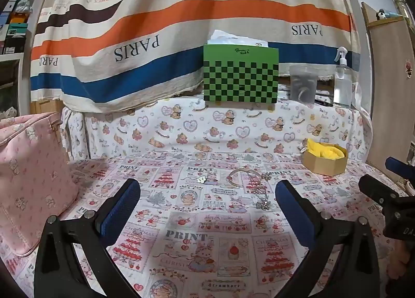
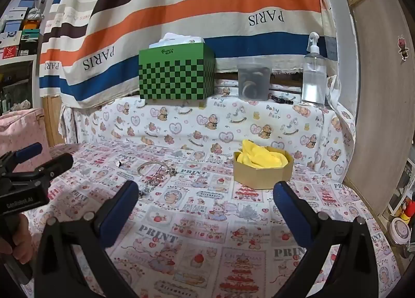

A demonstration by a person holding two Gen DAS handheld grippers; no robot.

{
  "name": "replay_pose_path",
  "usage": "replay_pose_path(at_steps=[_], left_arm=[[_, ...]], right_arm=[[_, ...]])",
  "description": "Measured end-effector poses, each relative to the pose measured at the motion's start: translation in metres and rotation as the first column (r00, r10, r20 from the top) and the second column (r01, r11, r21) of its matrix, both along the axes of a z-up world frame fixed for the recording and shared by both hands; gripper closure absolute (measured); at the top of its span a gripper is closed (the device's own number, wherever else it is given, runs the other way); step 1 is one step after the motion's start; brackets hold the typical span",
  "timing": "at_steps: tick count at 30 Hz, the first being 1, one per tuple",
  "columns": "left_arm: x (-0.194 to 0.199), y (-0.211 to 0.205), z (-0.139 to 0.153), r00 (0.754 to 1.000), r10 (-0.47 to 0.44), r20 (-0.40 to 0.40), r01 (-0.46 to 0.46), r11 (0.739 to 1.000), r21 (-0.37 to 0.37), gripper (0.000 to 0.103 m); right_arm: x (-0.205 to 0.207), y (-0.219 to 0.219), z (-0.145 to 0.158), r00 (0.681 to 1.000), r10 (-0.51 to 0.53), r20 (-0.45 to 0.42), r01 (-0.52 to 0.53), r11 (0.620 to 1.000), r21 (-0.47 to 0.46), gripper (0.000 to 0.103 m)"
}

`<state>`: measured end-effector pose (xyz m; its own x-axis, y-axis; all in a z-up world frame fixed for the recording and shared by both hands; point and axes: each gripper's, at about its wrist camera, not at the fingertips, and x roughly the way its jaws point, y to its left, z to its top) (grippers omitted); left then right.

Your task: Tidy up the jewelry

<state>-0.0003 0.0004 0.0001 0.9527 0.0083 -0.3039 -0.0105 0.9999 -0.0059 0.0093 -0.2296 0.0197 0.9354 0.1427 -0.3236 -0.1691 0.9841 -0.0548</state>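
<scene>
While both grippers hover with jaws wide apart, bangle (image 1: 242, 174) lies beside tangled chains (image 1: 262, 191) — perhaps necklaces — near gold box (image 1: 325, 165) holding yellow cloth (image 2: 262, 158).

Both my tools held wide open, nothing between the pads. Printed tabletop (image 1: 207, 246) ahead of the left tool (image 1: 207, 207) lies flat and free up to the jewelry cluster (image 1: 255, 186) at mid-distance. Pink bag (image 1: 28, 173) walls off the near left. Gold box (image 2: 263, 168) stands just beyond the right tool (image 2: 207, 209), free lane to its left. Far ledge blocked by green checkered box (image 2: 177, 72), grey cup (image 2: 253, 81), spray bottle (image 2: 313, 77). Wooden panel (image 2: 376, 90) bounds the right.
</scene>
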Motion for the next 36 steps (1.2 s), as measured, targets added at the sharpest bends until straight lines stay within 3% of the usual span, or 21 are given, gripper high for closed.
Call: replay_pose_path(at_steps=[36], left_arm=[[-0.001, -0.003, 0.000, 1.000, -0.008, -0.003, 0.008, 1.000, -0.005, 0.000]], right_arm=[[0.002, 0.002, -0.001, 1.000, 0.014, -0.018, -0.014, 1.000, -0.003, 0.000]])
